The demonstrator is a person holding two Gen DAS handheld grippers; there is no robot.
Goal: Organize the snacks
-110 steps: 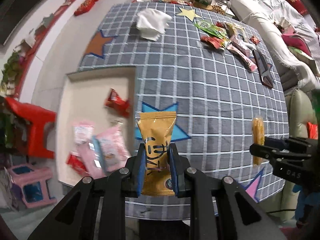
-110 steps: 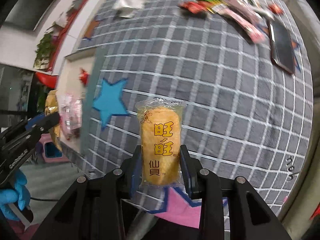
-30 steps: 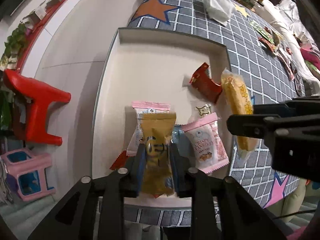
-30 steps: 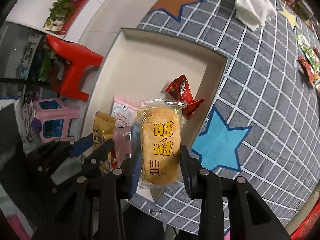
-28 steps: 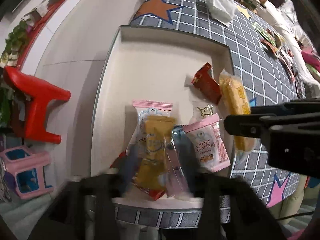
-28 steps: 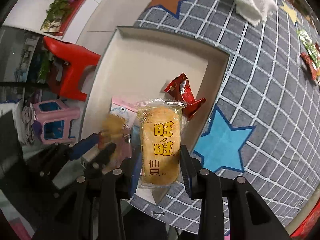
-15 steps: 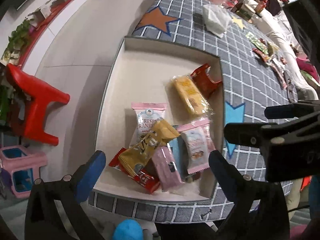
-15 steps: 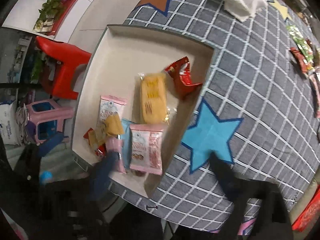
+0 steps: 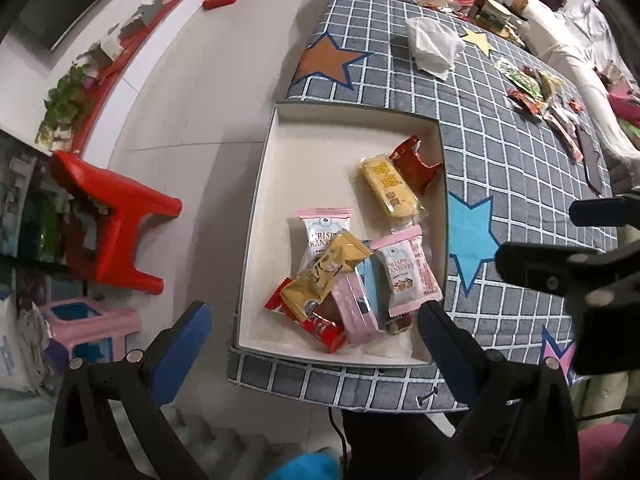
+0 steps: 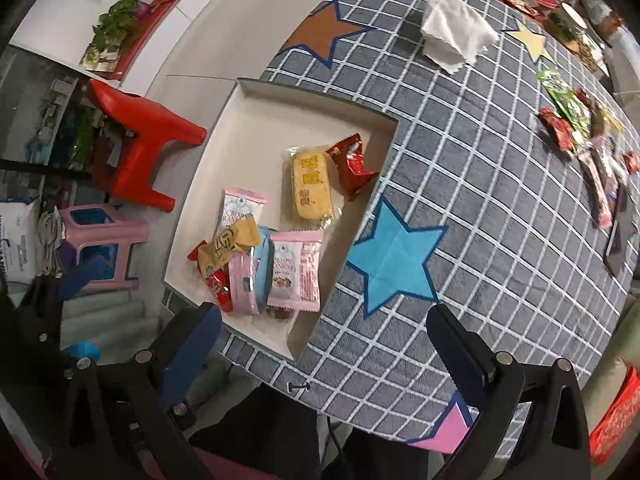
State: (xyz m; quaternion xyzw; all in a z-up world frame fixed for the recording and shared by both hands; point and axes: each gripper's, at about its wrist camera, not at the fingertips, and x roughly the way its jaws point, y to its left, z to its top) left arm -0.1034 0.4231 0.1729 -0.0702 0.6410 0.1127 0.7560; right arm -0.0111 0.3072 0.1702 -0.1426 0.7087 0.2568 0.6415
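A shallow white box (image 9: 276, 168) (image 10: 224, 132) sits at the near left corner of the grey checked table and holds several snack packets. A gold packet (image 9: 324, 272) (image 10: 228, 246) lies on the near pile of pink and red packets. A yellow rice-cracker packet (image 9: 390, 190) (image 10: 310, 188) rests further in, beside a red wrapper (image 9: 414, 164) (image 10: 352, 162). My left gripper (image 9: 316, 340) hangs open and empty above the box's near edge. My right gripper (image 10: 324, 340) is open and empty too, over the box's near right corner; its fingers (image 9: 560, 268) show at the left view's right edge.
Several loose snacks (image 9: 536, 104) (image 10: 580, 132) lie at the table's far right beside a dark phone (image 10: 618, 232). A white tissue (image 9: 432, 46) (image 10: 456, 36) lies at the far middle. A red stool (image 9: 112, 224) and a pink stool (image 9: 88, 328) stand on the floor left of the table.
Both grippers opened and dropped their packets into the box: the gold one onto the near pile, the yellow one beside the red wrapper. Both grippers have since risen away.
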